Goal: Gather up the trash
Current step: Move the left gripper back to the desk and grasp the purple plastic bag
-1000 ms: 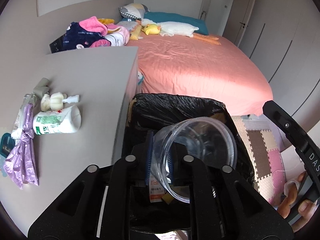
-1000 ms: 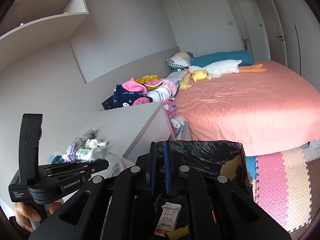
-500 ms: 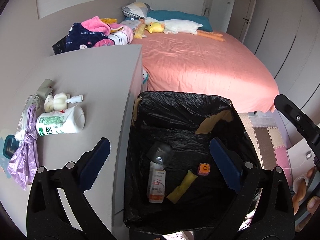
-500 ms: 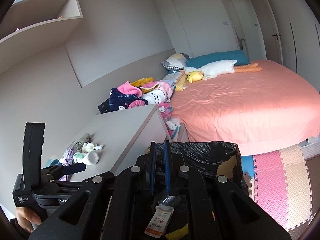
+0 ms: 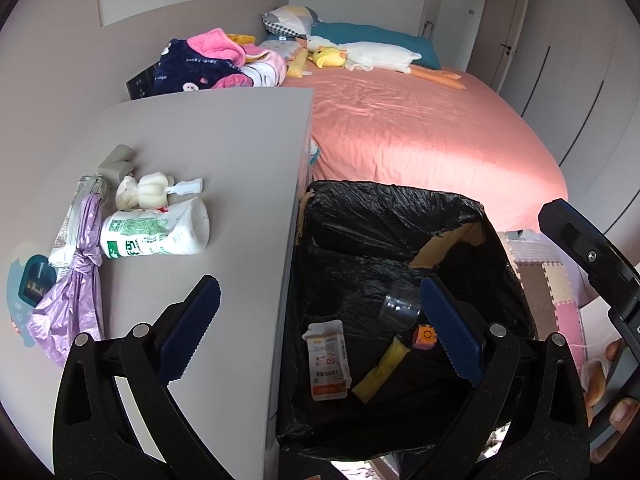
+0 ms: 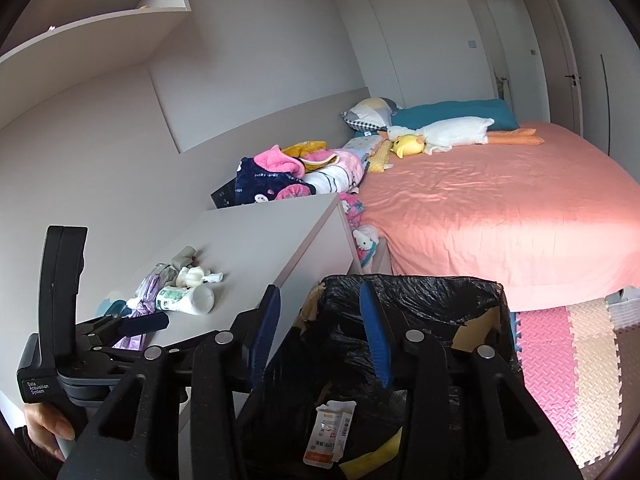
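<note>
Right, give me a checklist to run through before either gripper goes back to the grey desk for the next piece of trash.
1. Left gripper empty, jaws wide: ok.
2. Right gripper empty: ok; its jaws have just been opening and hold nothing.
3. Clear plastic cup inside the black-lined trash bin: ok.
4. Trash left on the grey desk: ok; the white crumpled bottle with green label and purple plastic bag lie there.
5. Bottle free to grasp: cannot tell; it lies close against the bag and a white garlic-shaped toy.
6. Room in the bin: ok.

Black gripper (image 5: 320,340), blue serrated jaws
</note>
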`<state>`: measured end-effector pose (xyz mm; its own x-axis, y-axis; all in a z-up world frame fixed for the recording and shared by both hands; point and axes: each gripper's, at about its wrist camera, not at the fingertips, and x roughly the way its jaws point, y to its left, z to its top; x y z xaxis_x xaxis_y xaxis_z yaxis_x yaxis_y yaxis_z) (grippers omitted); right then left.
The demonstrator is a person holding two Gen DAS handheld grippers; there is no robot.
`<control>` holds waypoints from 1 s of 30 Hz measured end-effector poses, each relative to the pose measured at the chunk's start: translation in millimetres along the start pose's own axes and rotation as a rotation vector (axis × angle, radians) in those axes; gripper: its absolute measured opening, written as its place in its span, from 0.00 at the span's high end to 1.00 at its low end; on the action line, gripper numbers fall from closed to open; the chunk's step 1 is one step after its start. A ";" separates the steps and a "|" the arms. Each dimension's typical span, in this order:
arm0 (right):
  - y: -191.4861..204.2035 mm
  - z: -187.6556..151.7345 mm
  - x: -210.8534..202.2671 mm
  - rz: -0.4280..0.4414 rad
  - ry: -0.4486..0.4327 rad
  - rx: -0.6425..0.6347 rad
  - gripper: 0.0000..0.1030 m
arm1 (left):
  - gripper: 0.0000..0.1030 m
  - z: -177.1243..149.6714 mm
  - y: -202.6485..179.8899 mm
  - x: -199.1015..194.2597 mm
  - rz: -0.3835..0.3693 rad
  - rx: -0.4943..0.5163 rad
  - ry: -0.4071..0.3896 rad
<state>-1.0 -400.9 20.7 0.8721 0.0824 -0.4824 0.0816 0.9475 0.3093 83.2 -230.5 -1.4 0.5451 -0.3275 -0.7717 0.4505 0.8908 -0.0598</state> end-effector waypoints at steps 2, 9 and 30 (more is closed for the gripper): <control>6.4 -0.8 4.0 0.008 0.009 -0.009 0.57 | 0.06 -1.7 6.1 -2.7 0.011 -0.005 -0.003; 29.9 -5.1 16.5 0.030 0.029 -0.046 0.44 | 0.06 -7.1 37.0 -12.8 0.060 -0.045 -0.015; 83.5 -20.7 60.2 0.091 0.122 -0.131 0.33 | 0.06 -19.8 114.2 -23.8 0.163 -0.139 -0.014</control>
<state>48.4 -310.4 0.5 0.8074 0.1993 -0.5553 -0.0655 0.9657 0.2513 107.7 -114.8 -2.5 0.6131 -0.1795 -0.7693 0.2546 0.9668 -0.0227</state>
